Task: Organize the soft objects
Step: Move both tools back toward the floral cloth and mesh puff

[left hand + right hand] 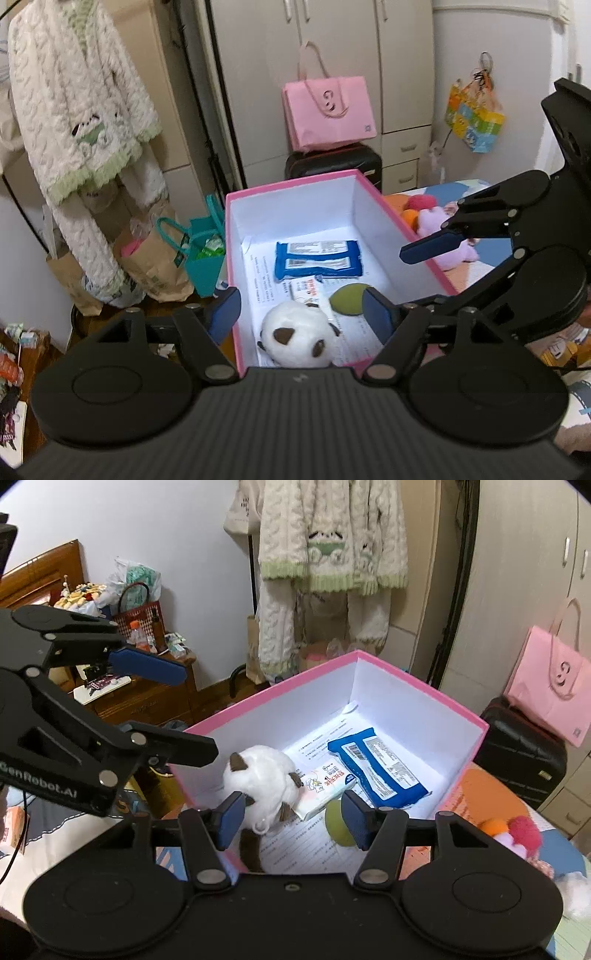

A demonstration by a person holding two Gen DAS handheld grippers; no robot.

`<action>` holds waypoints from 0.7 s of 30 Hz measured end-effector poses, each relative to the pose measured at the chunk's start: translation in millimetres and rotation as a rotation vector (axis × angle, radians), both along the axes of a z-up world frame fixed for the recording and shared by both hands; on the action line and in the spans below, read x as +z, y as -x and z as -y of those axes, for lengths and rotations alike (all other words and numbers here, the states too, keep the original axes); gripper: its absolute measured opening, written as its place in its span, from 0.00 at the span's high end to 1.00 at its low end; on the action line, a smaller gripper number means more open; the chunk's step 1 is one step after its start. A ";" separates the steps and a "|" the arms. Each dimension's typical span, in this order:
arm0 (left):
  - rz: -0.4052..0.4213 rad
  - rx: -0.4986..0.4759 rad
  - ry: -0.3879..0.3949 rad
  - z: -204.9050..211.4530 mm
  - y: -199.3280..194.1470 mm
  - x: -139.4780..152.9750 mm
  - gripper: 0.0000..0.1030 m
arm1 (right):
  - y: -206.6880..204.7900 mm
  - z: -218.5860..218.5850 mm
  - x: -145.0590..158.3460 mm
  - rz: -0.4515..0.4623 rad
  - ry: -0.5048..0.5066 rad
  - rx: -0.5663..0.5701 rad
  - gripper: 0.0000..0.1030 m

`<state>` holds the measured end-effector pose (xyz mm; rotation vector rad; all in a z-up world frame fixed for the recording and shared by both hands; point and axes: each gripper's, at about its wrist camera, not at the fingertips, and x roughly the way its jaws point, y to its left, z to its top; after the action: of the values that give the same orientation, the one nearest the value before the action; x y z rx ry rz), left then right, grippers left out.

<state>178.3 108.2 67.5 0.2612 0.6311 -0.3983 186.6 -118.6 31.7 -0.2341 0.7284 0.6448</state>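
1. The left gripper (301,314) hangs over the near end of the pink cardboard box with white inside walls (373,206). Its jaws stand apart, about halfway open, and hold nothing.
2. The right gripper (291,821) hangs over the same near end. Its jaws stand partly open too, and nothing is between them.
3. The fluffy white toy animal with brown ears (262,779) lies in the box at the near end, below both grippers. No jaws touch it.
4. Just beside the toy lie a round green soft pad (349,299) and a small white printed packet (325,786).
5. A blue and white soft pack (380,768) lies in the middle of the box, on printed paper sheets (266,280).
6. The far end of the box floor is bare and white.
7. More soft toys, pink, orange and purple (439,225), lie on the bed outside the right wall of the box.
8. The two grippers are close to each other over the box.
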 end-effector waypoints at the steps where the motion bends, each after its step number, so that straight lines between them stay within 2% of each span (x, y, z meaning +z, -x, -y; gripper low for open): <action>1: 0.005 -0.012 -0.004 1.6 5.5 2.4 0.29 | 5.7 3.4 3.0 0.006 -0.004 -0.001 0.38; 6: 0.012 -0.099 0.004 10.5 30.5 16.6 0.25 | 34.5 26.5 21.1 0.018 -0.029 -0.020 0.38; 12: 0.018 -0.166 0.005 21.1 66.1 30.8 0.25 | 70.7 68.2 39.0 0.033 -0.046 -0.068 0.36; 21: 0.025 -0.254 0.027 54.0 100.6 29.5 0.24 | 117.2 145.3 32.9 0.072 -0.080 -0.227 0.35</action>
<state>77.7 54.1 97.0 0.3215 0.5688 -0.6459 69.4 -263.8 64.6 -0.0980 0.6473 0.4457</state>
